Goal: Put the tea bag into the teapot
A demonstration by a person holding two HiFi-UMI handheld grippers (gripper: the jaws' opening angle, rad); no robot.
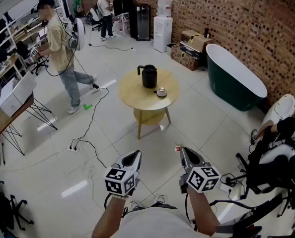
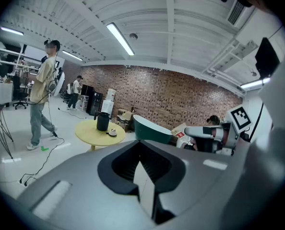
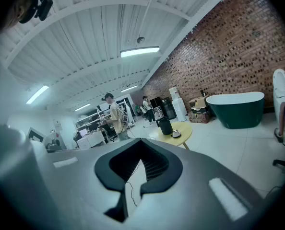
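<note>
The black teapot [image 1: 148, 76] stands on a round yellow table [image 1: 137, 95] a few steps ahead, with a small saucer [image 1: 161, 92] beside it. Both also show in the left gripper view, teapot [image 2: 102, 121] and saucer [image 2: 112, 132], and the teapot [image 3: 164, 125] shows in the right gripper view. My left gripper [image 1: 136, 155] is shut and empty, held low in front of me. My right gripper [image 1: 183, 150] is shut, with a small red-and-white tea bag [image 1: 178, 147] at its tips. That tea bag [image 2: 180, 134] shows from the side in the left gripper view.
A person [image 1: 60, 43] walks at the left, trailing cables [image 1: 90, 128] across the floor. A green bathtub [image 1: 237, 78] stands at the right, with cardboard boxes [image 1: 192, 46] behind it. Someone sits low at the far right [image 1: 281, 148]. Desks line the left wall.
</note>
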